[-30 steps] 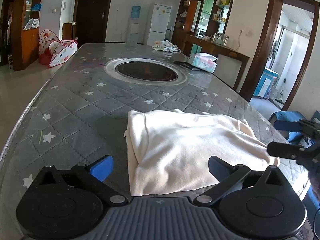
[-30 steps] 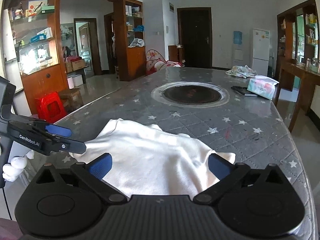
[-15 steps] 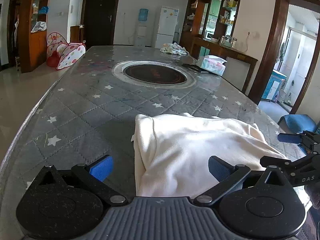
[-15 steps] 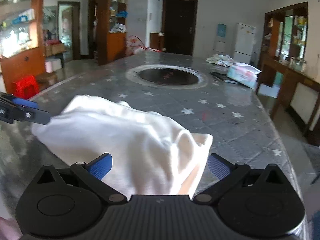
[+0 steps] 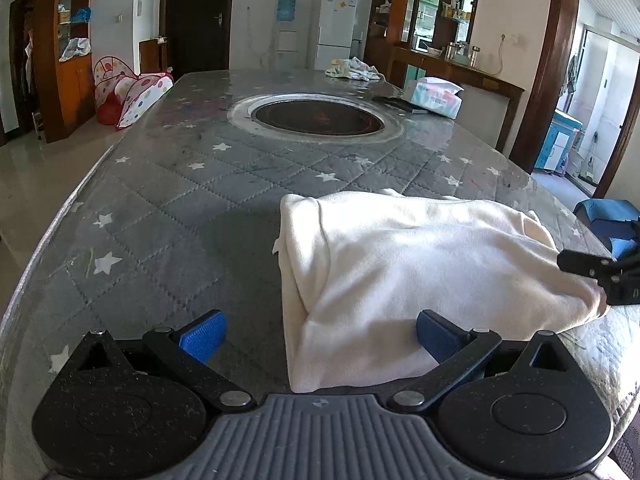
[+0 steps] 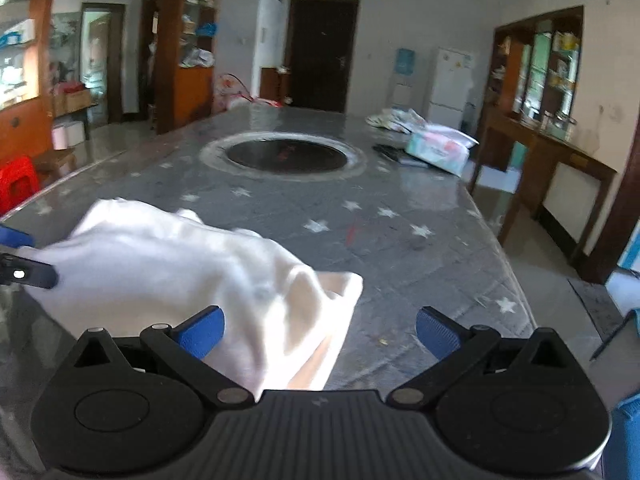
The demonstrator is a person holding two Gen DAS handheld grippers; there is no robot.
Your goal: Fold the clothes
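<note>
While my left gripper [image 5: 318, 330] hangs with jaws spread wide over the grey star-patterned quilted table [image 5: 192, 184], the folded cream-white cloth garment [image 5: 420, 264] lies near the table's front edge, and my right gripper [image 6: 318, 330] gapes equally empty beside it.

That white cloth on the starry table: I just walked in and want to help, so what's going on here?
A person with a handheld gripper in each hand is folding a white garment at the near end of the grey star-print table. The garment already lies partly folded. The left gripper and the right gripper both stand open over its near edge, and neither is pinching the cloth. Farther along the table sit a tissue pack and a crumpled cloth, both untouched.
</note>
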